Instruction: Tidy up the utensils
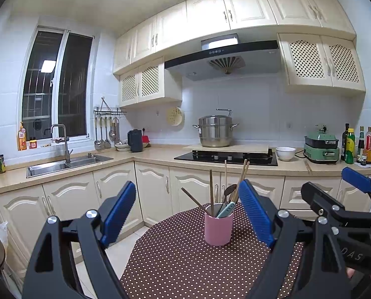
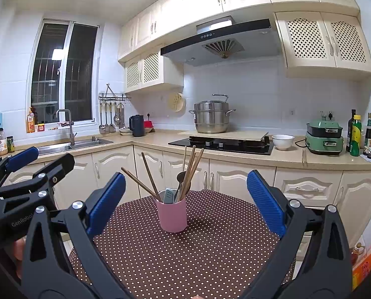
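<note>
The left gripper [image 1: 187, 213] is held wide open and empty, just beside the right gripper [image 2: 186, 201], which is also wide open and holds nothing. Ahead of both, a pink cup [image 2: 172, 215] stands upright on the dotted worktop [image 2: 210, 249], holding chopsticks [image 2: 150, 174] and a dark spoon [image 2: 181, 177].

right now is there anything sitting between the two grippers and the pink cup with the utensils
Nothing visible. The pink cup stands alone on the dotted tablecloth, with bare cloth between it and both the open right gripper and the open left gripper. Neither gripper holds anything.
</note>
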Available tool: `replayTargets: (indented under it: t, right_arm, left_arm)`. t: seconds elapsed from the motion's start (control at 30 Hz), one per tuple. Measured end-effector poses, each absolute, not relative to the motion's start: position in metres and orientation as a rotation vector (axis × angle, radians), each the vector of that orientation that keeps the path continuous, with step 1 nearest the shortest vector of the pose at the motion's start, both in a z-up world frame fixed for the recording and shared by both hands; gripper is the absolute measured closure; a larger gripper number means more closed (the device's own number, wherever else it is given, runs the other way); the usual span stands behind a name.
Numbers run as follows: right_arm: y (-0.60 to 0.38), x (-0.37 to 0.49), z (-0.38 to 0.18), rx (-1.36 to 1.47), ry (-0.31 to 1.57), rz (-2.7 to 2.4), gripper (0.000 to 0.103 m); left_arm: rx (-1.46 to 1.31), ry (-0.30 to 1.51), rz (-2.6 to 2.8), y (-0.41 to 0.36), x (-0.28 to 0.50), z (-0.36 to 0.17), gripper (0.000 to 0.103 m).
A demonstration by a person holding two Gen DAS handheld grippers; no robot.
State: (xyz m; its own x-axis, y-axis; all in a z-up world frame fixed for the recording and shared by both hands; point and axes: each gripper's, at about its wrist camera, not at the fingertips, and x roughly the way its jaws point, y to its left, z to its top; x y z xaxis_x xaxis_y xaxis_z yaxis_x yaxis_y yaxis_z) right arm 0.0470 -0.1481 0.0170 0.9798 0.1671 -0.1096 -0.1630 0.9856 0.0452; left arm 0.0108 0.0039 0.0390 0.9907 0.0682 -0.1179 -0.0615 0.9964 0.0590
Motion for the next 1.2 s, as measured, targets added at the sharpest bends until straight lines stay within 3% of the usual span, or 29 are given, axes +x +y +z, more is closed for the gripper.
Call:
replayTargets:
  t: [1.2]
  right_arm:
    - [-0.1511,0.0504,0.0131,0.051,0.128,0.173,0.007]
  left_arm:
    - [0.061,0.116,0.061,0.0019,0.0117,0.0367,0.020]
